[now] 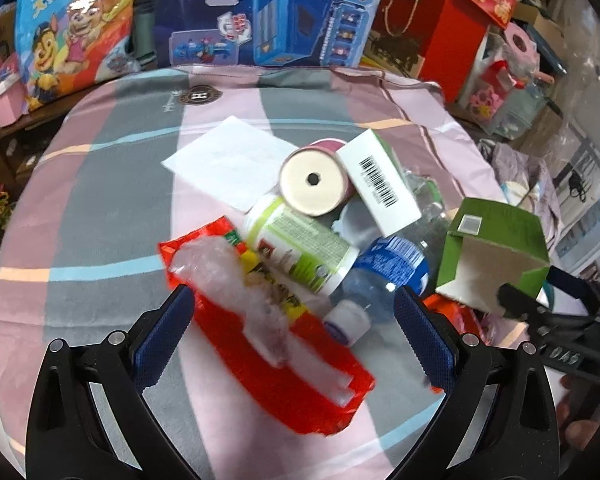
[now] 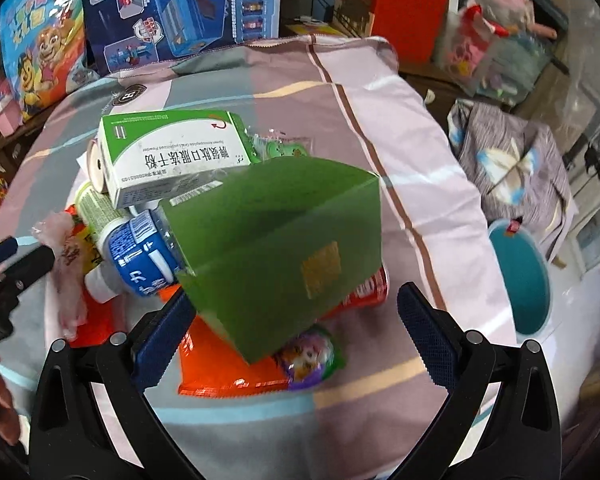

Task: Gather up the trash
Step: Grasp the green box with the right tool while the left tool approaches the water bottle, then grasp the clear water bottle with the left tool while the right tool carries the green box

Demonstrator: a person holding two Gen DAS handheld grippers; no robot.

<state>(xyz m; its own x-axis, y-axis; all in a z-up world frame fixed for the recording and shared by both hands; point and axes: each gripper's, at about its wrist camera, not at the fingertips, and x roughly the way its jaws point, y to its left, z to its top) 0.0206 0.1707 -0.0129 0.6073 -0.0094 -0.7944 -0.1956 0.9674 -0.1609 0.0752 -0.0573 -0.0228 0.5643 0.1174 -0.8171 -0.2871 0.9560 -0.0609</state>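
Note:
A heap of trash lies on a striped cloth (image 1: 100, 208). My left gripper (image 1: 292, 320) is open above a red snack wrapper (image 1: 276, 376) with crumpled clear plastic (image 1: 236, 280) on it. Beyond lie a green-and-white jar (image 1: 300, 244), a blue-labelled bottle (image 1: 388, 272), a tape roll (image 1: 314, 182), a white medicine box (image 1: 380, 184) and white paper (image 1: 228, 160). My right gripper (image 2: 296, 320) is open around the lower corner of a green carton (image 2: 280, 248), which also shows in the left wrist view (image 1: 496, 256). Under it lie an orange wrapper (image 2: 220, 364) and a small colourful packet (image 2: 312, 354).
A teal bin (image 2: 520, 276) stands on the floor right of the cloth. Toy boxes (image 1: 268, 8) and a cartoon bag (image 1: 72, 28) line the back. Red gift boxes (image 1: 452, 20) and bundled fabric (image 2: 512, 164) sit at the right.

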